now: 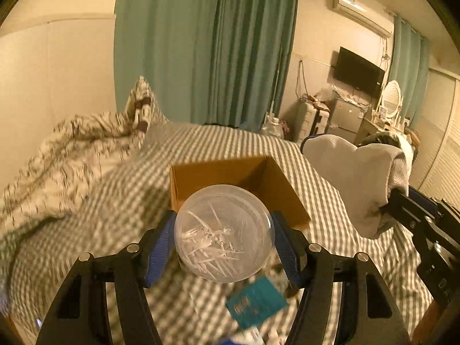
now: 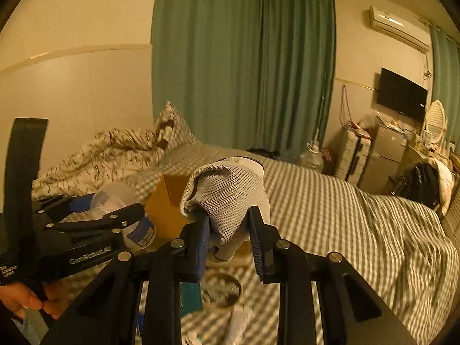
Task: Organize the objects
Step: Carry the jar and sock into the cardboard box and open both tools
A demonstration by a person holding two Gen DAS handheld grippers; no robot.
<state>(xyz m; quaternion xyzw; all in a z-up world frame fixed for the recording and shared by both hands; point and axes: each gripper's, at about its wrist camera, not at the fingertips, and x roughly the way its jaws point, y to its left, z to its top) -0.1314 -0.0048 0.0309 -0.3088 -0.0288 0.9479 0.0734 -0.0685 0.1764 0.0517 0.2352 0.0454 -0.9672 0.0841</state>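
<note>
Left wrist view: the left gripper [image 1: 224, 241] clamps a clear round tub [image 1: 222, 233] of thin white sticks across its widest part, carried above the striped bed [image 1: 330, 201].
Box: the open cardboard box [image 1: 230, 178] sits just beyond the tub, centre of the bed.
Near clutter: a teal card [image 1: 256, 302] lies below, blurred.
Right wrist view: the right gripper [image 2: 228, 230] pinches a bunched mesh glove [image 2: 230, 192], held up in front of the box [image 2: 169, 201].
Left side: the tub [image 2: 115, 198] hangs near the box's left edge.
Tub handling: likely light, rigid, slick plastic; squeeze the side wall gently, keep it level.
Glove handling: soft, floppy, grippy; take the thick bunched fabric, not a loose fingertip.
</note>
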